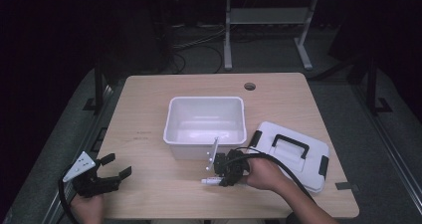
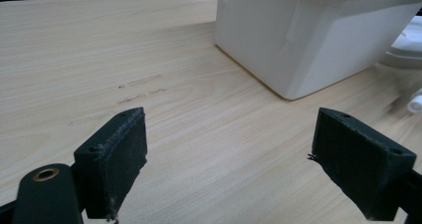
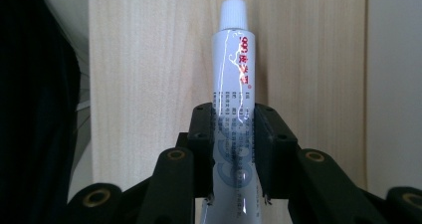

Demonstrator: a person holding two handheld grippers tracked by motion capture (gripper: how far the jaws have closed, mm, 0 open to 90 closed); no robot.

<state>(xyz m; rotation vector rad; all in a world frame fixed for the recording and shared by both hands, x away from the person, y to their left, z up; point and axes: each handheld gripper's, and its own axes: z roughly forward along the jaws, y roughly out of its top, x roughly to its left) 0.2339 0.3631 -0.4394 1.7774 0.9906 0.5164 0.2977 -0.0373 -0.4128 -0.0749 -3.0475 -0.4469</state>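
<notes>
The right gripper (image 3: 233, 152) has its fingers (image 3: 201, 134) clamped on the lower body of a white tube (image 3: 233, 92) lying on the table (image 1: 149, 184) just in front of the white bin (image 1: 205, 143), so the pickup looks to be the step in hand. Next would likely be lifting it clear over the bin's near wall. The tube lies flat, long axis along the table's near edge, cap (image 1: 204, 182) pointing toward the left gripper (image 1: 112, 167), which hovers open and empty.

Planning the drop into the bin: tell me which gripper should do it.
Right. The right gripper already clamps the tube just in front of the bin; the left gripper is open, empty, and farther away.
</notes>
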